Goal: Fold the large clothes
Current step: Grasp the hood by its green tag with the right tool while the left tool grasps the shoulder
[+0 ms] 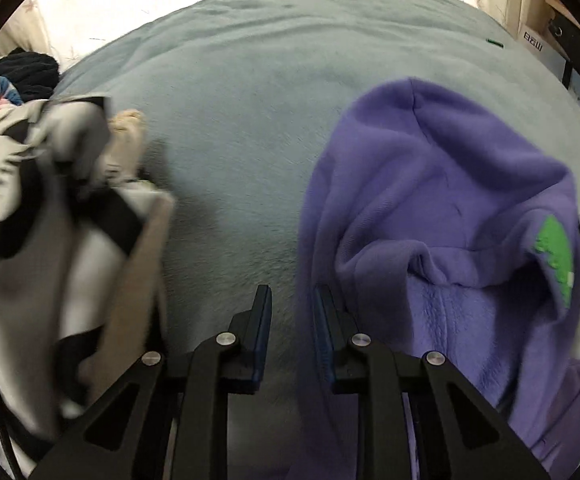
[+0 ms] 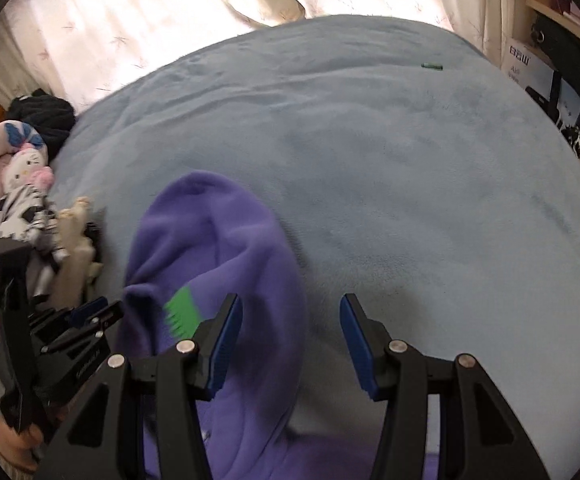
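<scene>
A purple fleece hoodie [image 1: 442,216] with a green patch [image 1: 556,248] lies crumpled on the grey-blue bed cover [image 1: 250,100], right of centre in the left wrist view. My left gripper [image 1: 292,304] is open and empty, its right finger at the hoodie's left edge. In the right wrist view the hoodie [image 2: 226,248] lies to the lower left. My right gripper [image 2: 290,312] is open wide and empty, its left finger over the hoodie. The left gripper [image 2: 90,316] shows at the left there.
A heap of black-and-white and beige clothes [image 1: 50,200] sits at the left. A Hello Kitty plush [image 2: 26,176] and dark clothing [image 2: 46,116] lie at the bed's left edge. Curtains [image 2: 170,12] hang behind. A small green object [image 2: 432,66] lies far right. Boxes [image 2: 526,68] stand at right.
</scene>
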